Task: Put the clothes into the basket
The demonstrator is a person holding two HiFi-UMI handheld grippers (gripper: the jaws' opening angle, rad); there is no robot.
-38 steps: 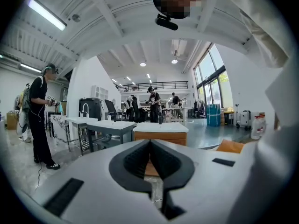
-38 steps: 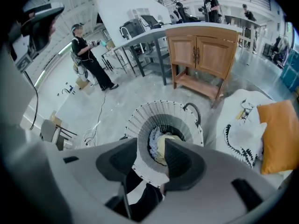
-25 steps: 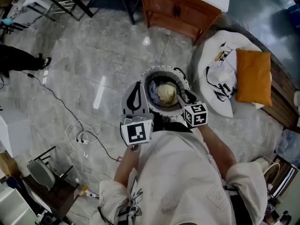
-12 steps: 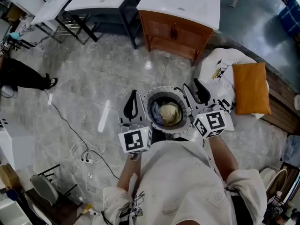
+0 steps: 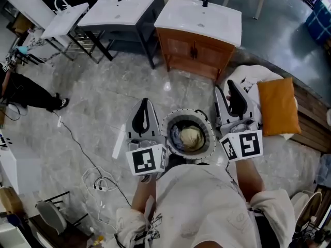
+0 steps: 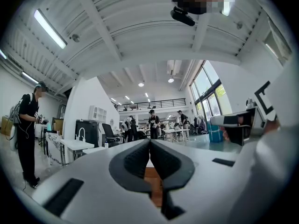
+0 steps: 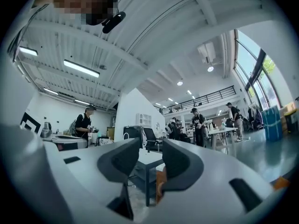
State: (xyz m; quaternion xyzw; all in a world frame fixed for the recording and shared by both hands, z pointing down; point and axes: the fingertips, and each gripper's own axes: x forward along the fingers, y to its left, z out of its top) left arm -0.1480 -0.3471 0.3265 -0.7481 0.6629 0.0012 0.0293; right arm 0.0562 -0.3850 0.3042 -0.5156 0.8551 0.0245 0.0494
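A round white basket (image 5: 170, 122) stands on the grey floor just in front of me. A cream garment (image 5: 192, 137) and a blue one (image 5: 176, 136) lie inside it. My left gripper (image 5: 144, 101) hovers level to the left of the basket; its jaws meet tip to tip with nothing between them, as the left gripper view (image 6: 149, 141) shows. My right gripper (image 5: 226, 88) hovers to the right of the basket. In the right gripper view (image 7: 150, 144) its jaws stand apart and are closing, with nothing between them.
A wooden cabinet with a white sink top (image 5: 199, 30) stands beyond the basket, with a dark table (image 5: 116, 14) to its left. An orange cushion (image 5: 276, 107) and a white printed cloth (image 5: 247, 76) lie at the right. Cables (image 5: 98, 182) trail at the left. A person (image 5: 26, 92) stands at the far left.
Both grippers have risen away from the basket, the right one much more, and it now sits to the basket's right. The clothes stay in the basket.
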